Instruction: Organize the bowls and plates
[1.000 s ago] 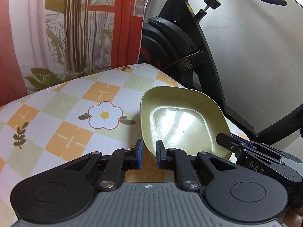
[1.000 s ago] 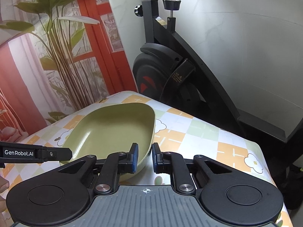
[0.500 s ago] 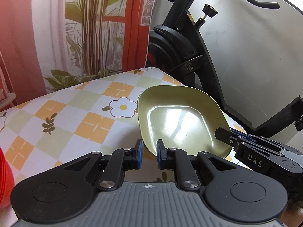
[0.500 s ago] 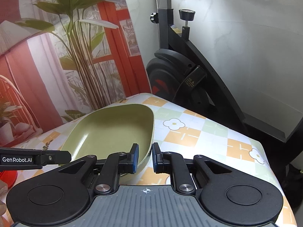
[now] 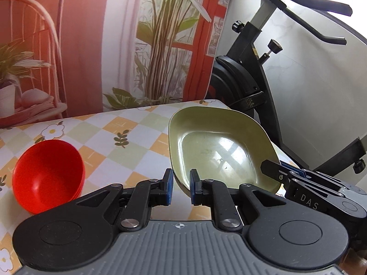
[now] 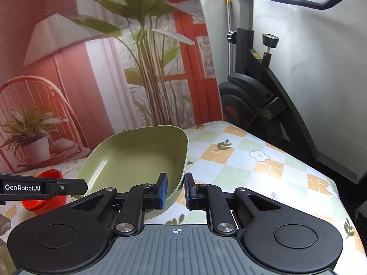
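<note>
both grippers have hold of one dish: a glossy olive-green plastic plate with rounded corners and a raised rim [image 5: 220,151]. the left gripper [image 5: 180,189] has its blue pads nearly together, pinching the plate's near rim, which sits in the narrow gap between them. the right gripper [image 6: 175,191] does the same on the opposite side, its jaws drawn close with the plate wall caught between. in the left wrist view the right tool's black fingers reach the plate edge at about 4 o'clock; in the right wrist view the left tool's finger, marked with white lettering, comes in at 9 o'clock.

the plate looks lifted and tilted above the checked orange-and-green flower-print tablecloth [image 6: 252,160], though how clear of the cloth it hangs cannot be told. a stack of bright red round plastic bowls [image 5: 48,174] stands on the cloth at 9 o'clock of the left view, well apart from the plate.

the step in hand appears to be the carry of the green plate toward its resting place. the next move probably calls for both tongs to travel together at the same pace, keeping the plate level so neither pinch slips, then lowering it flat onto bare cloth near the bowls before either grip is eased.
</note>
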`<state>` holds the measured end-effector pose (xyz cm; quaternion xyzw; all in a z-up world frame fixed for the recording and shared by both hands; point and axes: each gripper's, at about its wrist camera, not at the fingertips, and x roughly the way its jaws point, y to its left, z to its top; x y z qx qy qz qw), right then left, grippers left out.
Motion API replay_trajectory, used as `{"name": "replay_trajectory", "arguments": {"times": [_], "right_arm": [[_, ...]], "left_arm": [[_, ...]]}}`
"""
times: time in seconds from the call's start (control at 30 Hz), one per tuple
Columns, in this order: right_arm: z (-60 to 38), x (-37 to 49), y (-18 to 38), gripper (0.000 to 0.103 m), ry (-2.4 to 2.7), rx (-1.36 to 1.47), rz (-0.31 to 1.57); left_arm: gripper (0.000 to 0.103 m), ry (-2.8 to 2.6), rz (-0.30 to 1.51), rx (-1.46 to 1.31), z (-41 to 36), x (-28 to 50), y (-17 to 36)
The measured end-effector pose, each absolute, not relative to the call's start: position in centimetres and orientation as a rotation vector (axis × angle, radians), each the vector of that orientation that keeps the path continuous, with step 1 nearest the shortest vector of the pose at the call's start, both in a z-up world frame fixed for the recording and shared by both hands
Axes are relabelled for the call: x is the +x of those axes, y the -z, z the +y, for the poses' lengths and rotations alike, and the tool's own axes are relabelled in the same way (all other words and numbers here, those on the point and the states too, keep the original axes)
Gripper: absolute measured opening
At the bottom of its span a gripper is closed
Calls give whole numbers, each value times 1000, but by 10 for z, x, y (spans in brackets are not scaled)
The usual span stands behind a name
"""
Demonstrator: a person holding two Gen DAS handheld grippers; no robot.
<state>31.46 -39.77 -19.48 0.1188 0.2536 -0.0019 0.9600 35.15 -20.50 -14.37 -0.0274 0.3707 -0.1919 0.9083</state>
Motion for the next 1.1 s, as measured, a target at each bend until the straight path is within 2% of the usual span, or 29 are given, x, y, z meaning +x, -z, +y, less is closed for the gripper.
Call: {"name": "replay_trajectory", "arguments": {"times": [1.1], "right_arm": [[-258,251,159,15,-178,194,529]], "left_arm": [[16,247,687,-158,-66,258,111]]}}
